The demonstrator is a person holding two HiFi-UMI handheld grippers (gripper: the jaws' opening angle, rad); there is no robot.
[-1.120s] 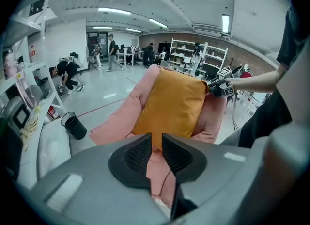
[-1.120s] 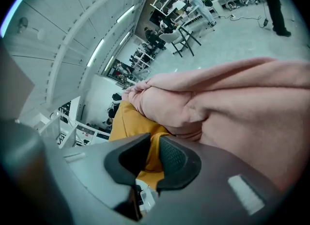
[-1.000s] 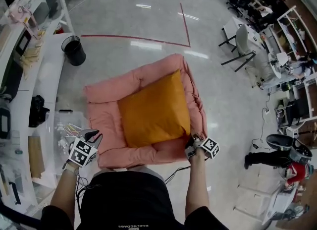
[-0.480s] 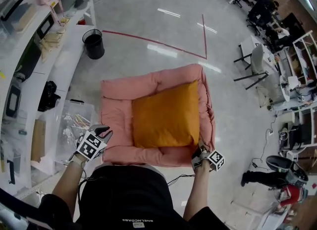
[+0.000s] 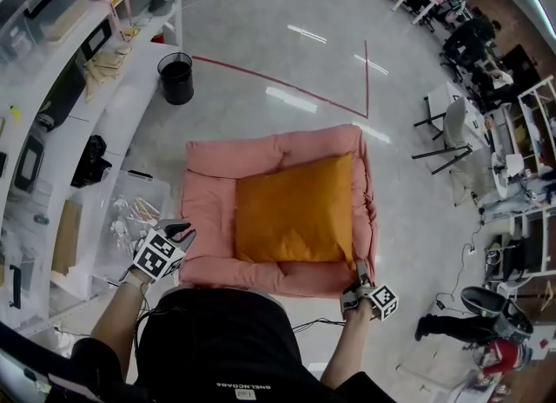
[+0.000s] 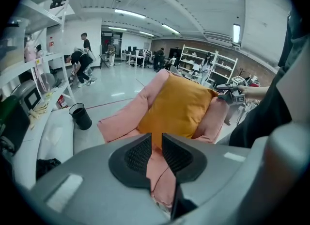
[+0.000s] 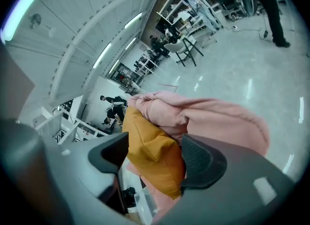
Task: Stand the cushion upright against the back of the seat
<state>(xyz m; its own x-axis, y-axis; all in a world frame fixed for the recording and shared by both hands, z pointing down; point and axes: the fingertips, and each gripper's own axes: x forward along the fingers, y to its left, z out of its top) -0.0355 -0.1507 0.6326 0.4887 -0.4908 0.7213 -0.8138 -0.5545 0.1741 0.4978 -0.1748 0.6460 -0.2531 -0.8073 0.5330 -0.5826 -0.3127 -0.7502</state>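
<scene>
The right gripper (image 5: pixel 358 273), jaws just opening, stands released around the square orange fabric cushion (image 5: pixel 295 210)'s corner; the left gripper (image 5: pixel 178 234) pinches the padded pink seat (image 5: pixel 261 154)'s edge.

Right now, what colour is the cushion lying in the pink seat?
The cushion is orange, clearest in the head view.

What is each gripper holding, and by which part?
Left gripper seems to pinch the seat fabric at its near left corner. Right gripper holds nothing: its jaws have just opened, a cushion corner loose between them.
</scene>
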